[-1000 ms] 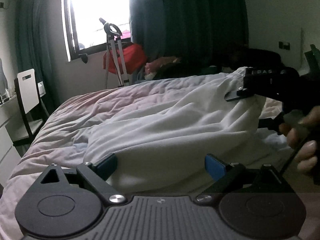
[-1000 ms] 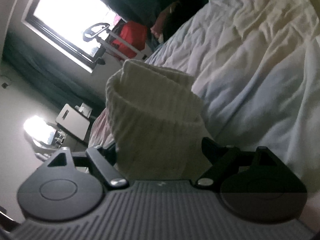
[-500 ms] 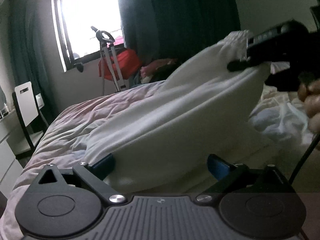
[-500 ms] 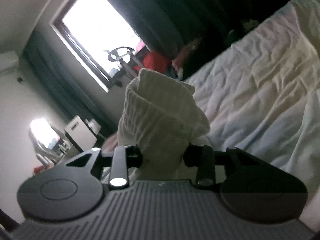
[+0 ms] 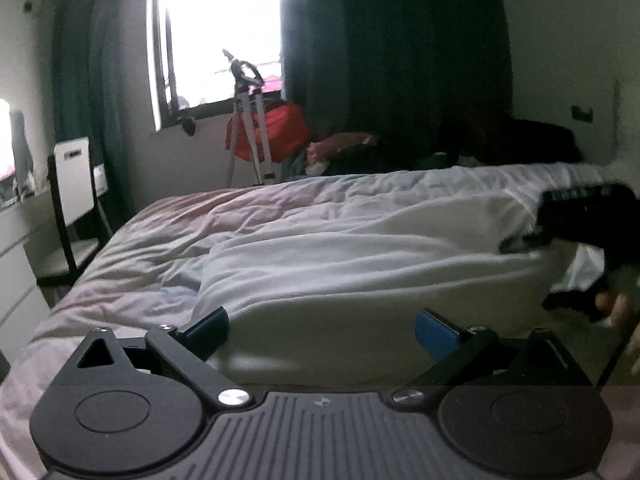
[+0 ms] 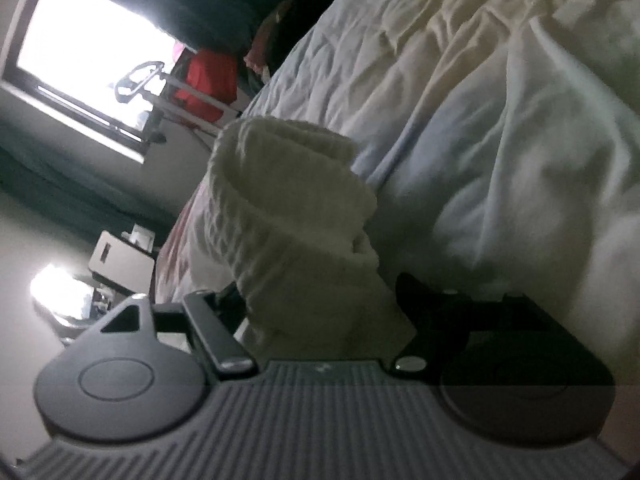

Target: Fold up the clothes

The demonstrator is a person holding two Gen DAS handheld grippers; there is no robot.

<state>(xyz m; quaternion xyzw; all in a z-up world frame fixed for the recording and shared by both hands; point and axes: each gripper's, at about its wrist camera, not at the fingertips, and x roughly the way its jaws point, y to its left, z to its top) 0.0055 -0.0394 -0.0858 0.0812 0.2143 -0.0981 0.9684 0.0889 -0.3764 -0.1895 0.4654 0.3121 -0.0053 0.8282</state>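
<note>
A white garment (image 5: 360, 264) lies spread on the bed. My left gripper (image 5: 320, 330) is open, its blue-padded fingers (image 5: 208, 326) wide apart at the garment's near edge, which lies between them. My right gripper (image 6: 320, 300) has the garment's ribbed cuff (image 6: 288, 216) between its jaws, which now stand apart. In the left wrist view the right gripper (image 5: 580, 216) shows blurred at the garment's far right corner, low over the bed.
The bed's rumpled duvet (image 5: 192, 232) fills the middle. A chair (image 5: 76, 208) and white drawers stand at the left. A tripod (image 5: 248, 120) and a red bag (image 5: 276, 132) stand under the window. Dark curtains and clothes lie behind the bed.
The right gripper lifted the garment's corner high, then brought it back down onto the bed. Its jaws, shut on the cuff half a second ago, have spread apart. The left gripper stayed open.
</note>
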